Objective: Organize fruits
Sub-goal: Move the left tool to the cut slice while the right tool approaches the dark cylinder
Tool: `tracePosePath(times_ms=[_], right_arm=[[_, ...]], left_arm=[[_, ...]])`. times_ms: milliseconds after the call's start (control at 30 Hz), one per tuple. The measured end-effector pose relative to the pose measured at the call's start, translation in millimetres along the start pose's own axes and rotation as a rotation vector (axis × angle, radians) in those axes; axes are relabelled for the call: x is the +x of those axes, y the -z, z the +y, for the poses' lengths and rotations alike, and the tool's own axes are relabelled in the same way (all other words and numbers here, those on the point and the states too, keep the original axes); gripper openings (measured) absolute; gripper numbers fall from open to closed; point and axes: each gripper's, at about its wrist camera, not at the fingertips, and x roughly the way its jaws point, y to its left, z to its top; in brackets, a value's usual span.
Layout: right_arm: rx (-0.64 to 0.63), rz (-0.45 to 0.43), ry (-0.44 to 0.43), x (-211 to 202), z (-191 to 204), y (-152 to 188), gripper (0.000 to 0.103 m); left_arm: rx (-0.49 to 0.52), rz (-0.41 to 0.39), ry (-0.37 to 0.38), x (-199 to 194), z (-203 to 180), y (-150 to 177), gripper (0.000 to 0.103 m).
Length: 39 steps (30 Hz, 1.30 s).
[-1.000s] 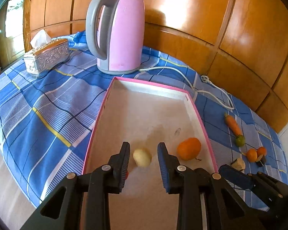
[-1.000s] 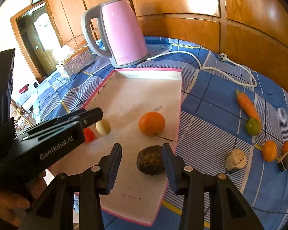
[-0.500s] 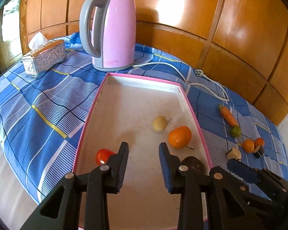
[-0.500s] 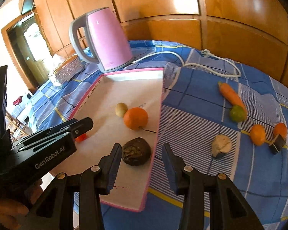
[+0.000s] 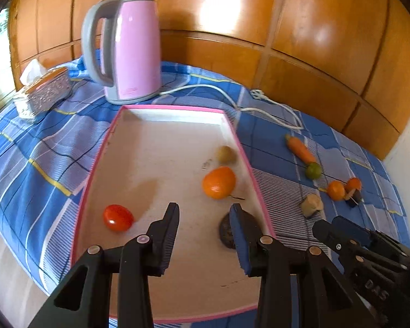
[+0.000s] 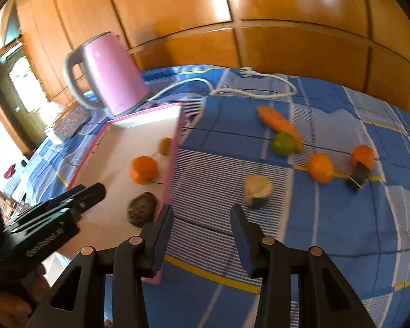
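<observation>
A pink-rimmed tray (image 5: 95, 164) holds a tomato (image 5: 118, 217), an orange (image 5: 218, 182), a small pale fruit (image 5: 226, 154) and a dark brown fruit (image 5: 225, 235). My left gripper (image 5: 203, 210) hovers over the tray's near half, its jaws opening with nothing between them. My right gripper (image 6: 202, 210) stands open and empty over the cloth just right of the tray rim (image 6: 169, 180). Ahead of it lie a beige chunk (image 6: 257, 190), a lime (image 6: 284, 143), a carrot (image 6: 277, 121), two tangerines (image 6: 320, 167) and a dark cube (image 6: 358, 177).
A pink kettle (image 5: 125, 52) stands behind the tray, and its white cord (image 5: 259, 106) trails right across the blue checked cloth. A silver tissue box (image 5: 43, 93) sits at the far left. Wooden panels close off the back. The table edge drops away on the left.
My left gripper drew back from the pale fruit, which now lies by the tray's right rim; the tomato came into view. My right gripper swung right, off the dark fruit to beside the tray.
</observation>
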Motion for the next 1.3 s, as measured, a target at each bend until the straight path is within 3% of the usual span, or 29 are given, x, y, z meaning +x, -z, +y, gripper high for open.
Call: tracePosePath(times_ms=[700, 1067, 1300], right_arm=[[0.237, -0.001, 0.181, -21, -108, 23, 0.044], [0.299, -0.016, 0.225, -27, -138, 21, 0.044], [0.339, -0.021, 0.249, -28, -158, 20, 0.044]], left_arm=[[0.168, 0.048, 0.174, 9, -77, 10, 0.039], [0.248, 0.097, 0.224, 31, -120, 16, 0.039], [0.259, 0.126, 0.218, 49, -132, 19, 0.039]])
